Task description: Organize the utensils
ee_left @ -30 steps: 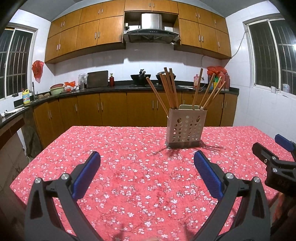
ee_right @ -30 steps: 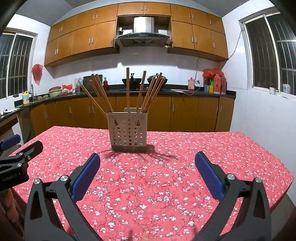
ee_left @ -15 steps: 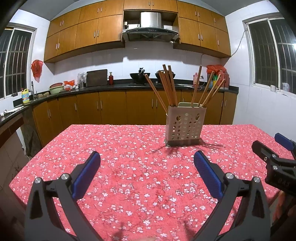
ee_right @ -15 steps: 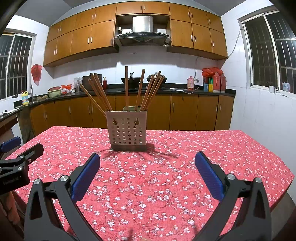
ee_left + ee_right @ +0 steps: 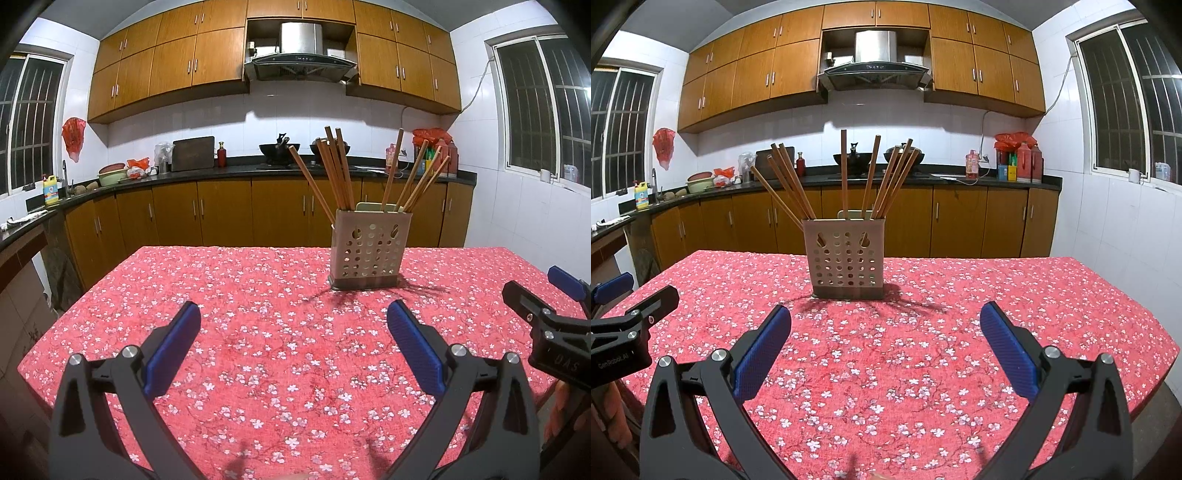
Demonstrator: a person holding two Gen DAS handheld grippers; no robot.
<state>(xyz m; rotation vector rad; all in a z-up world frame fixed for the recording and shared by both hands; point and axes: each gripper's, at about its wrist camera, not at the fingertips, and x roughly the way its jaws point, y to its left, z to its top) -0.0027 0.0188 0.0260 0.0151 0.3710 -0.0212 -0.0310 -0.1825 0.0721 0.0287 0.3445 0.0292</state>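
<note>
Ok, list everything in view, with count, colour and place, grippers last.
chopsticks: about ten, brown, upright in the holder
holder: one, beige, perforated, mid-table
tablecloth: one, red floral, covering the table
woks: two, black, on the back counter
cutting board: one, dark, leaning on the wall
yellow bottle: one, by the sink at left
range hood: one, steel, between cabinets
left hand-held gripper: one, black with blue pads, open, empty
right hand-held gripper: same, open, empty
</note>
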